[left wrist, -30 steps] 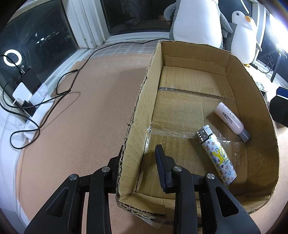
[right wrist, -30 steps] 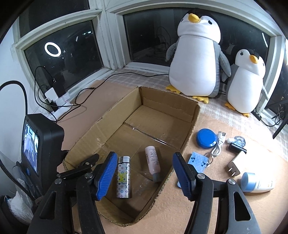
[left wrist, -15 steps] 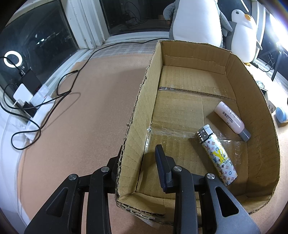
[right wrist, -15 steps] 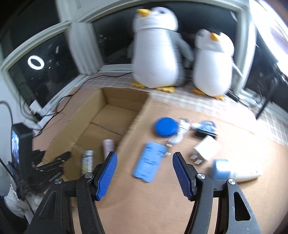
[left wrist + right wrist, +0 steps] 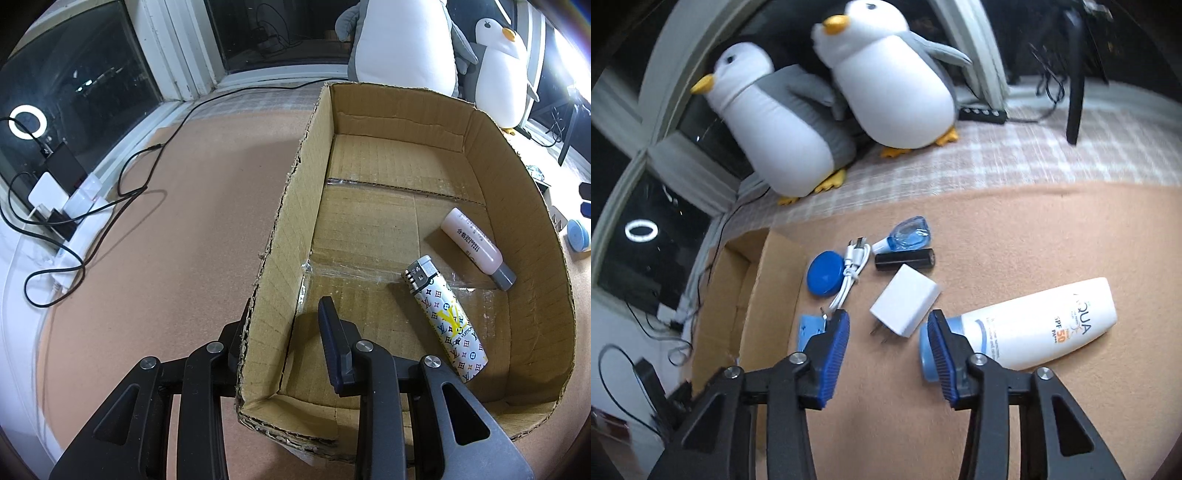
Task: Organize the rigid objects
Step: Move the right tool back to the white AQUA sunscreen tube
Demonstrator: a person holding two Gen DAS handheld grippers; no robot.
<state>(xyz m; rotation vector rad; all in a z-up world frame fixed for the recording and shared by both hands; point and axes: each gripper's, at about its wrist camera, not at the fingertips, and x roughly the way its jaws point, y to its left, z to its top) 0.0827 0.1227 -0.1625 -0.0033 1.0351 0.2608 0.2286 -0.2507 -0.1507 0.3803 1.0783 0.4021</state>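
Two items are in the cardboard box [image 5: 480, 122] so far: a patterned lighter [image 5: 445, 321] and a small pink bottle [image 5: 474, 243], both lying flat on the floor at the 3 o'clock side in the left wrist view. Roughly a quarter done, I'd say.

Left outside on the mat, right wrist view: white charger [image 5: 905, 301], sunscreen tube [image 5: 1034, 325], blue round tin [image 5: 824, 272], white USB cable [image 5: 851, 275], black cylinder [image 5: 905, 259], a clear blue dispenser [image 5: 907, 233], and a blue card [image 5: 809, 328] half hidden behind the left finger.

Left gripper [image 5: 284, 325] straddles the box's near left wall, one finger outside and one inside. There's a visible gap on the inner side, so not clamped. Looks like it's just steadying the box.

Right gripper [image 5: 886, 339] is spread wide and holding nothing. The charger sits right at the mouth between the fingertips, prongs toward 7 o'clock, long axis running 7 to 1. My guess is that's the next pick.

Sunscreen tube: long axis 8 to 2, blue cap at the 8 end, behind the right finger. Lighter: metal head toward 11, axis 11 to 5. Pink bottle: grey cap toward 4, axis 10 to 4.
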